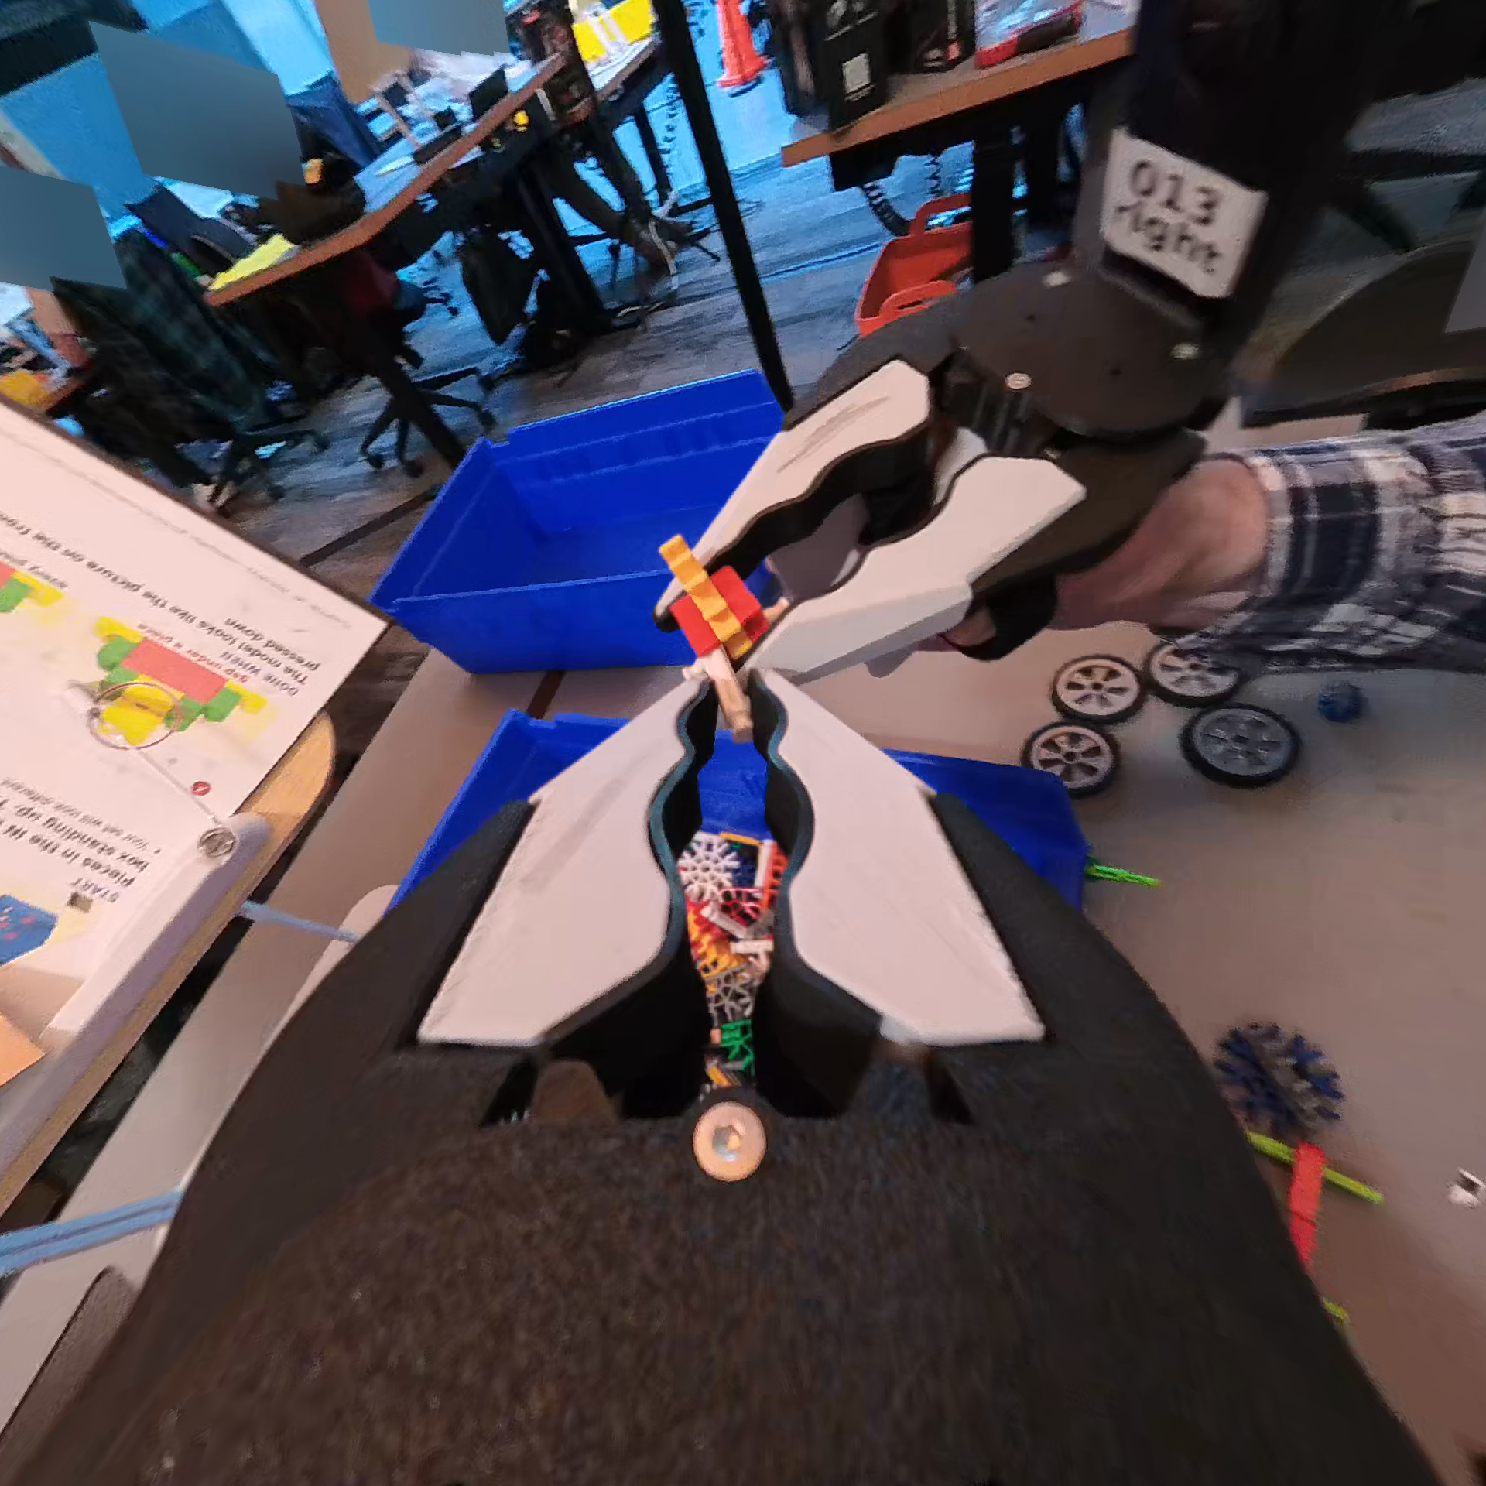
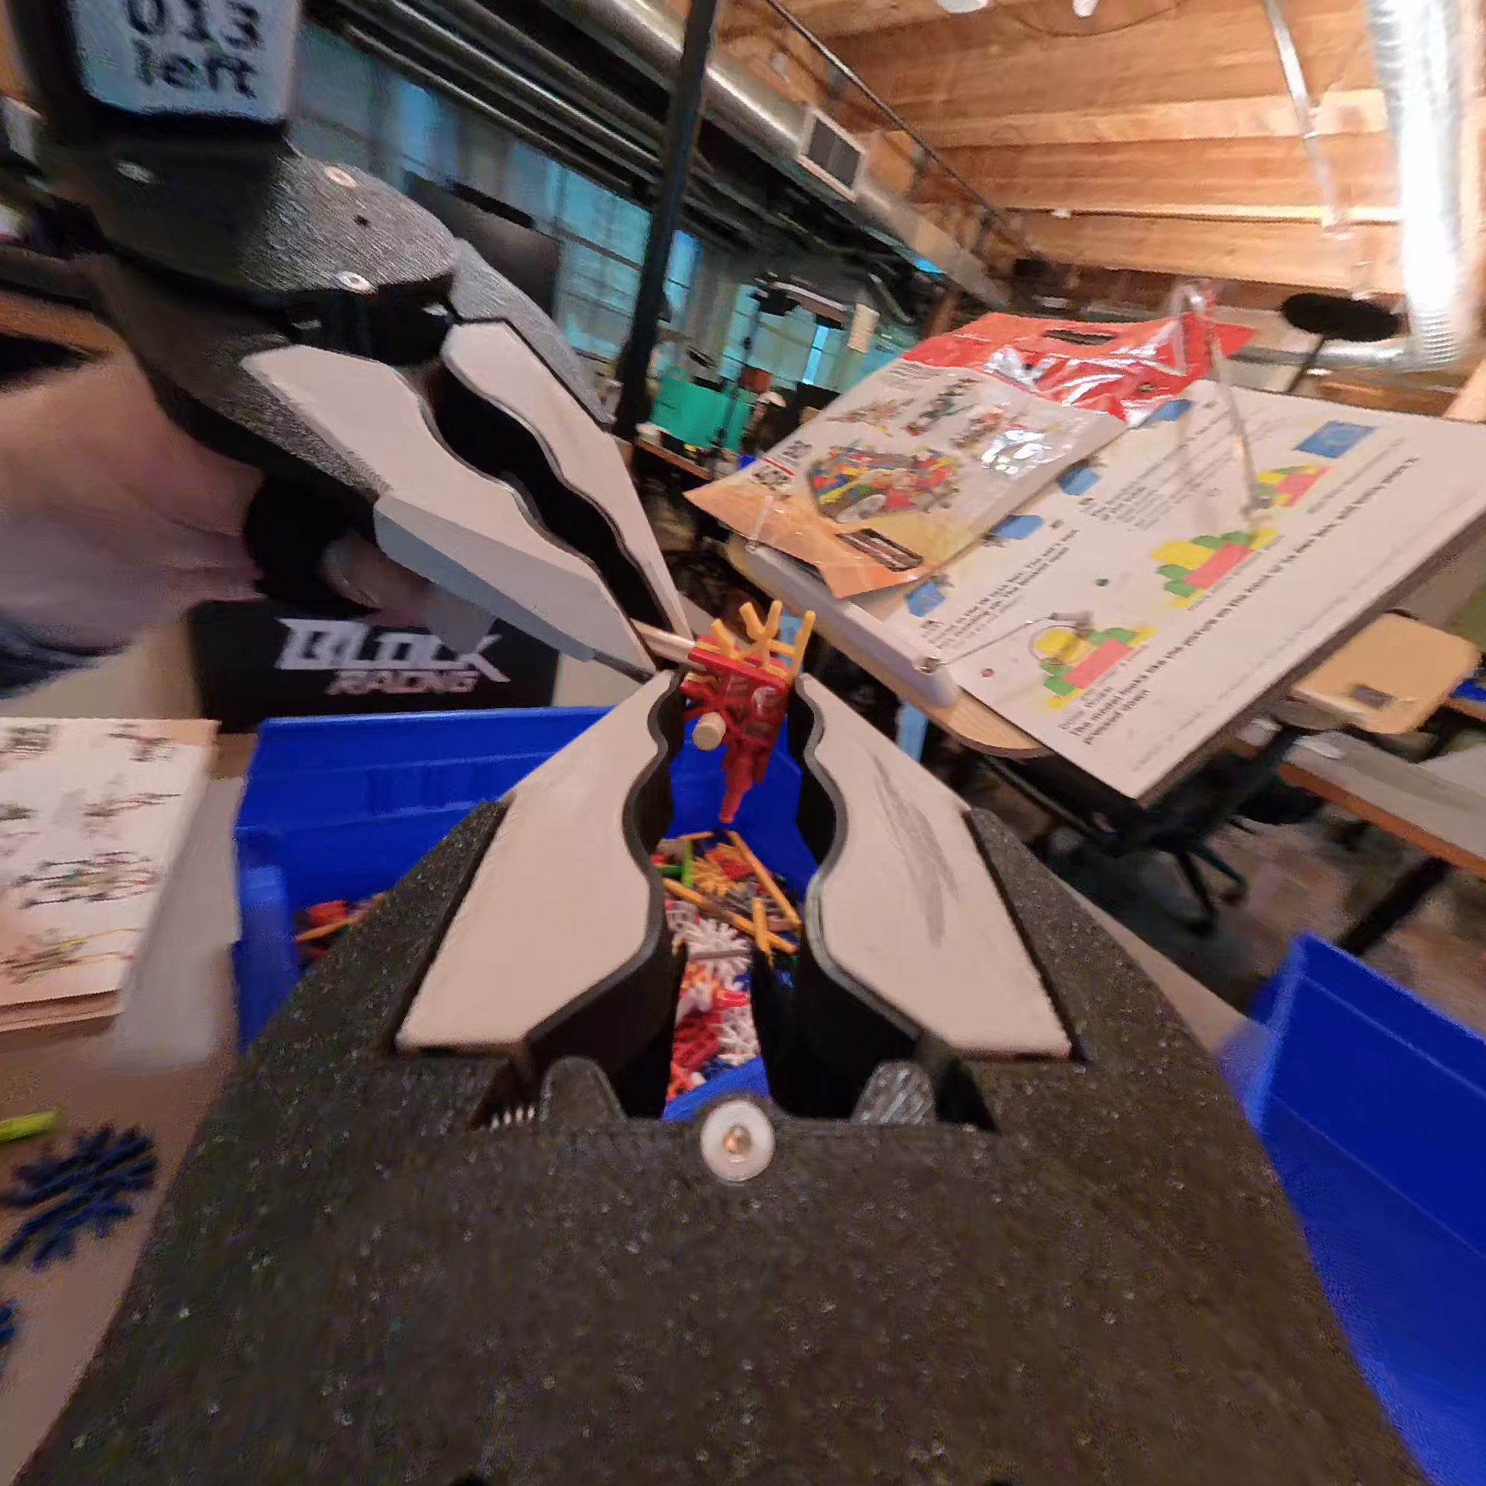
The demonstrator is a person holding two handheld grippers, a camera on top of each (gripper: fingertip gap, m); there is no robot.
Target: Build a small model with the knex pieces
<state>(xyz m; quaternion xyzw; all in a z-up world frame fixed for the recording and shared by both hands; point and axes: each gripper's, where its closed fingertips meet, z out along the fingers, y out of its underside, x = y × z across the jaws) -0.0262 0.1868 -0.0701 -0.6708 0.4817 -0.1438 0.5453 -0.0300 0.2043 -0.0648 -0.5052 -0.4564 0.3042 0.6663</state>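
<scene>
Both grippers meet over a blue plastic bin (image 1: 997, 796) heaped with small coloured construction-toy pieces (image 2: 728, 909). Our left gripper (image 1: 733, 698) has its white fingers drawn nearly together, pinching a thin pale grey rod (image 1: 730, 690) at its tips. Our right gripper (image 2: 733, 699), reaching in from the right in the left wrist view, clamps a small red and orange connector cluster (image 2: 744, 695) between its fingertips; the pale rod runs into that cluster, so the two grippers hold one joined assembly between them, above the bin. Beyond it, farther off, sits a second blue plastic bin (image 1: 563, 539). To the right on the grey tabletop (image 1: 1206, 925) lie four grey-hubbed black toy wheels (image 1: 1158, 724) and a dark blue snowflake-shaped connector (image 1: 1277, 1077). A tilted white instruction board (image 2: 1206, 579) with coloured block pictures stands to the left.
</scene>
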